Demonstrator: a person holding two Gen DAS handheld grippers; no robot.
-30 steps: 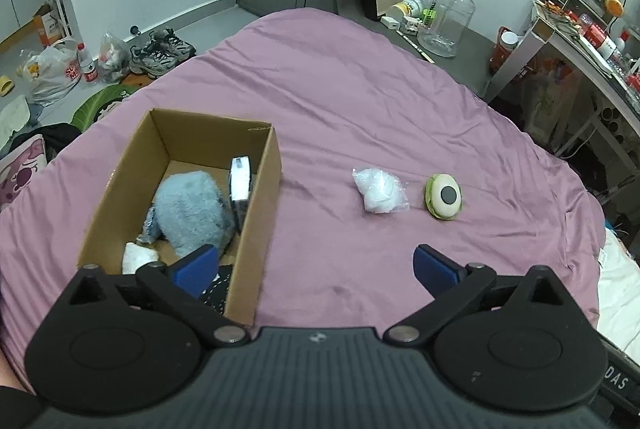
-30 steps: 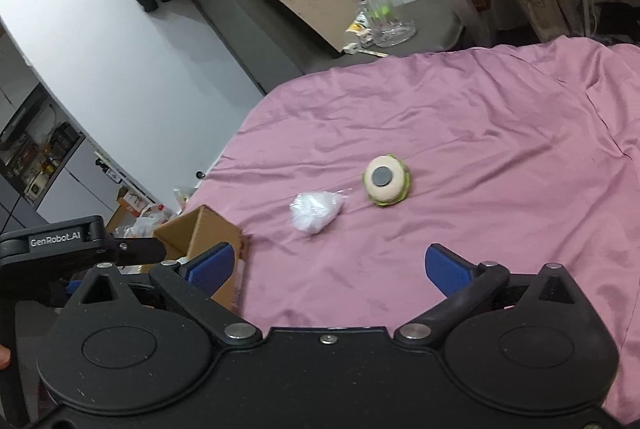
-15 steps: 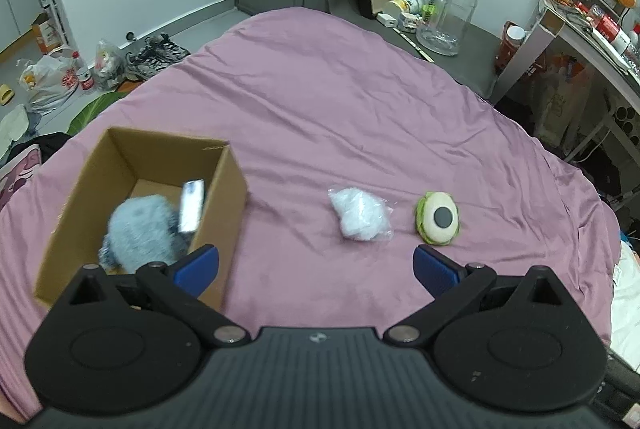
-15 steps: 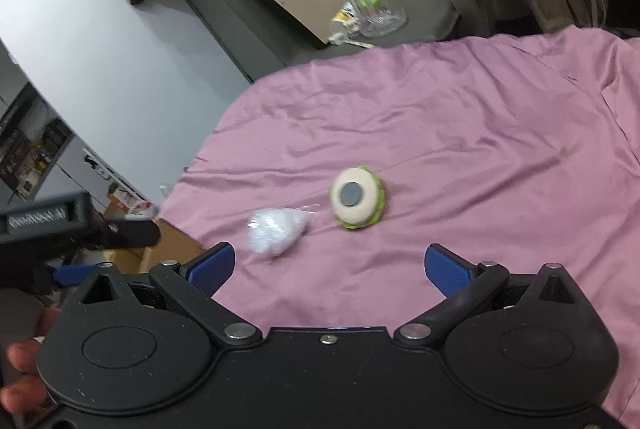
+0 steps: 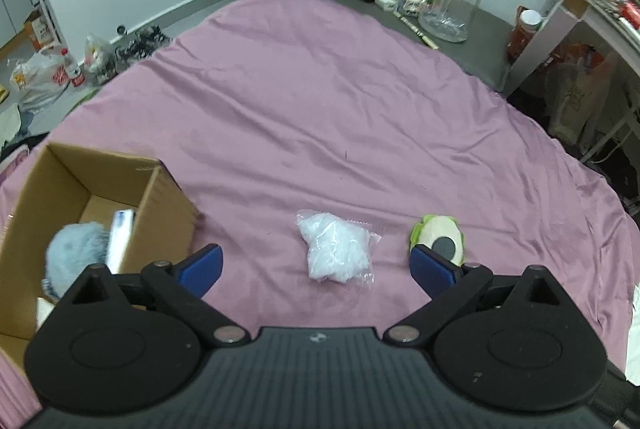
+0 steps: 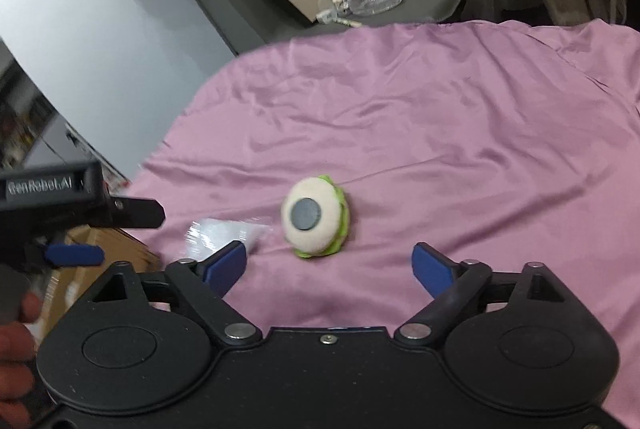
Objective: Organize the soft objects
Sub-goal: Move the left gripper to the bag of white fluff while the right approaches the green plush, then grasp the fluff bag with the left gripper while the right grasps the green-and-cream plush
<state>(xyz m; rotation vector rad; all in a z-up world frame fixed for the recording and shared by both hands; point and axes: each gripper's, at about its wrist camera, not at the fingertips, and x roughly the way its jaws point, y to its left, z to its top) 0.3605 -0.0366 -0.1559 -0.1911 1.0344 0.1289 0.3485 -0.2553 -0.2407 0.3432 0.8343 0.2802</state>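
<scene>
Left gripper [image 5: 316, 267] spread above the bagged white fluff [image 5: 338, 249]; right gripper [image 6: 330, 265], jaws just narrowing yet empty, faces the eyeball plush [image 6: 316, 219] mid-bedsheet [image 5: 320, 109]. Cardboard box [image 5: 160, 197] at the sheet's left edge.

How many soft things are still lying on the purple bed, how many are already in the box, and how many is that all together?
On the bed sheet: 2, the white fluff bag and the round eye plush.
In the cardboard box: 1 clear one, the blue-grey fuzzy toy. Other bits in there are too blurred to name.
Total: 3
</scene>
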